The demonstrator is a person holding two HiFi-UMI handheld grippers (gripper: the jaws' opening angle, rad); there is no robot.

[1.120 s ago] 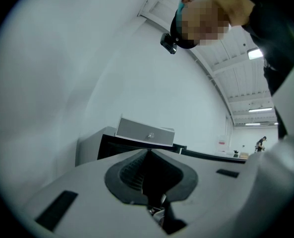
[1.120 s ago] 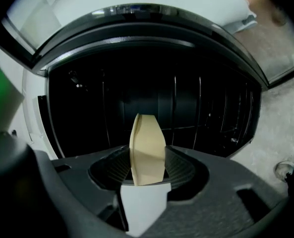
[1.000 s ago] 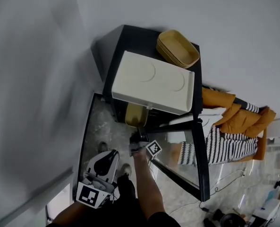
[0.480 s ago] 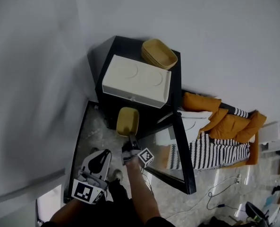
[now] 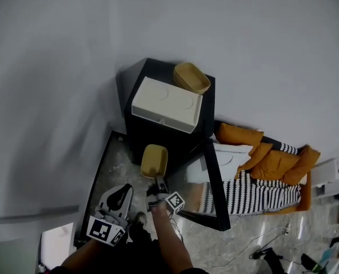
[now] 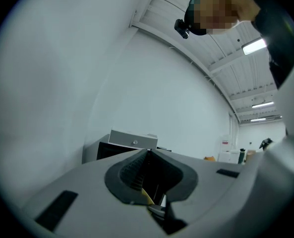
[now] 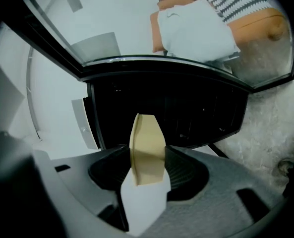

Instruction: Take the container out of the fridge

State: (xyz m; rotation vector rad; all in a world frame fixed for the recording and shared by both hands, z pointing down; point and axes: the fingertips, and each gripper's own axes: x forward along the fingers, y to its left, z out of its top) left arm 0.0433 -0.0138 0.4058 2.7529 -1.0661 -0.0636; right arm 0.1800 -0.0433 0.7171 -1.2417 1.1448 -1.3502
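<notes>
A shallow tan container (image 5: 154, 160) hangs in front of the small black fridge (image 5: 136, 131), outside its dark opening. My right gripper (image 5: 157, 182) is shut on the container's near rim. In the right gripper view the container (image 7: 147, 145) stands edge-on between the pads of my right gripper (image 7: 147, 158), with the fridge's dark inside (image 7: 196, 113) behind it. My left gripper (image 5: 122, 195) hovers to the left of the right one, apart from the fridge. In its own view the left gripper (image 6: 147, 155) has its jaws together with nothing between them.
The fridge's glass door (image 5: 213, 192) stands swung open to the right. On top of the fridge sit a white box (image 5: 166, 103) and a stack of tan containers (image 5: 192, 77). Orange cushions (image 5: 272, 153) and a striped cloth (image 5: 255, 192) lie beyond the door. A grey wall (image 5: 55, 96) runs along the left.
The right gripper has drawn the tan container back out of the fridge opening and raised it. The left gripper has pulled back too. The fridge now looks farther off.
</notes>
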